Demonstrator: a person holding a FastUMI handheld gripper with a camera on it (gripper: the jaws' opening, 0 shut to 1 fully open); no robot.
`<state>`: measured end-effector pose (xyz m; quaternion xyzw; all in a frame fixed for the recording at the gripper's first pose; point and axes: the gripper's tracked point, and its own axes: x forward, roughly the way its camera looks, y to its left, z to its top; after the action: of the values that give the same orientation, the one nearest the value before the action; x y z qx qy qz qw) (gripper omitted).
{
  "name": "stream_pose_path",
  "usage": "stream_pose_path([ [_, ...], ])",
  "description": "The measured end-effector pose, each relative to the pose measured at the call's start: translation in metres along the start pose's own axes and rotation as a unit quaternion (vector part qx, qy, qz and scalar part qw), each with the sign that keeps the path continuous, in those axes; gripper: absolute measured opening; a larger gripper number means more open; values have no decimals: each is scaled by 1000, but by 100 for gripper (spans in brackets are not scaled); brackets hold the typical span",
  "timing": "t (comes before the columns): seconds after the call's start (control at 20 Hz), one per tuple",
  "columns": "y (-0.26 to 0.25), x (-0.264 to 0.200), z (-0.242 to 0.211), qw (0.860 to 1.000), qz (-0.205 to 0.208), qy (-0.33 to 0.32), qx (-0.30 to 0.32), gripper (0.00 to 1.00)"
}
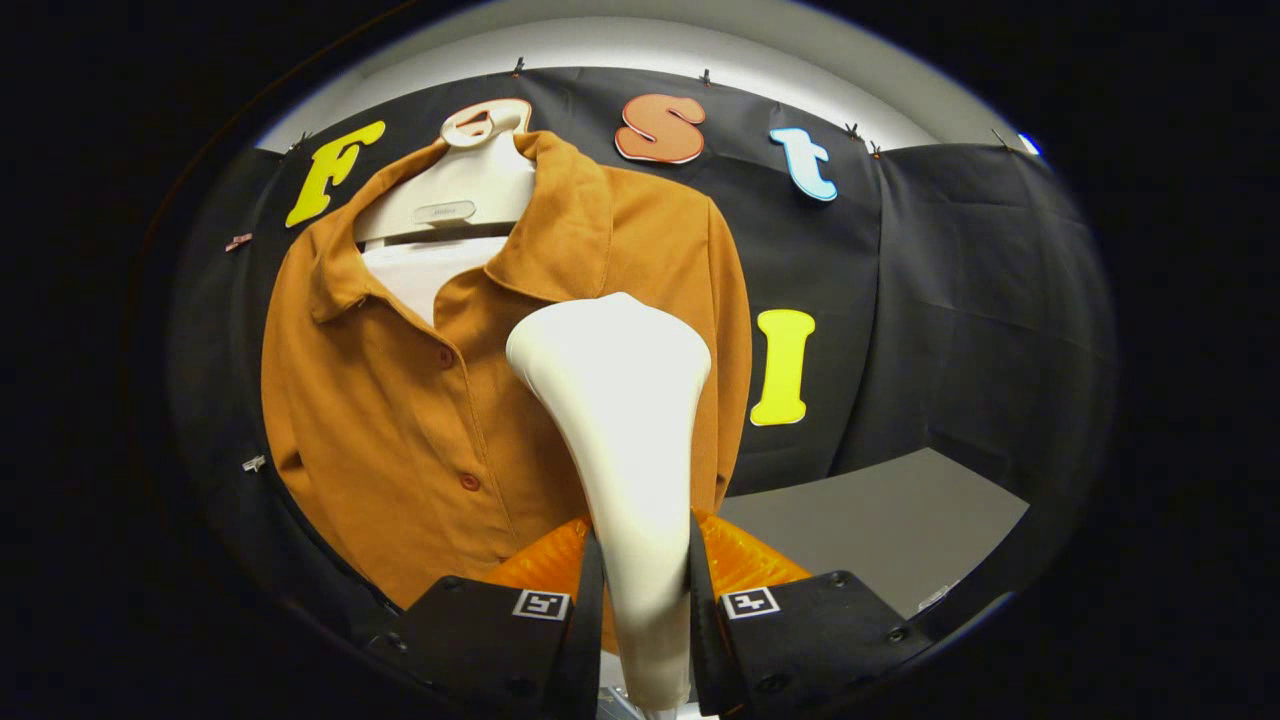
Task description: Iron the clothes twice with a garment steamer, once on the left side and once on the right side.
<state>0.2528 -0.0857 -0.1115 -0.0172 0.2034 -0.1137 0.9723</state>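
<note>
At frame centre, the hand-held gripper [645,600] clamps a white garment steamer [620,420] by its handle before the hanging orange shirt [400,420]; its head should probably glide slowly, flat against the fabric.

Claw [645,560] built from two broad, angular blocks with flat tops and bevelled corners, one per side. On each block, near its inner corner, a small square marker [541,604] with a black-and-white pattern inside a white border. Round screw heads [838,578] sunk into the upper faces, several per block. Thin, blade-like fingers [585,620] rising from the blocks' inner edges, both pressed against the garment steamer [620,420] handle.
</note>
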Motion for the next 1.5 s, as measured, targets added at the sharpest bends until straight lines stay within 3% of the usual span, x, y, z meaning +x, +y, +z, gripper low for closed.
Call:
stream_pose_path([
  [0.6,-3,24,-84,993,-24,118,-4,41],
  [1.0,-4,31,-146,981,-28,191,4,41],
  [1.5,-19,36,-188,965,-32,261,9,41],
])
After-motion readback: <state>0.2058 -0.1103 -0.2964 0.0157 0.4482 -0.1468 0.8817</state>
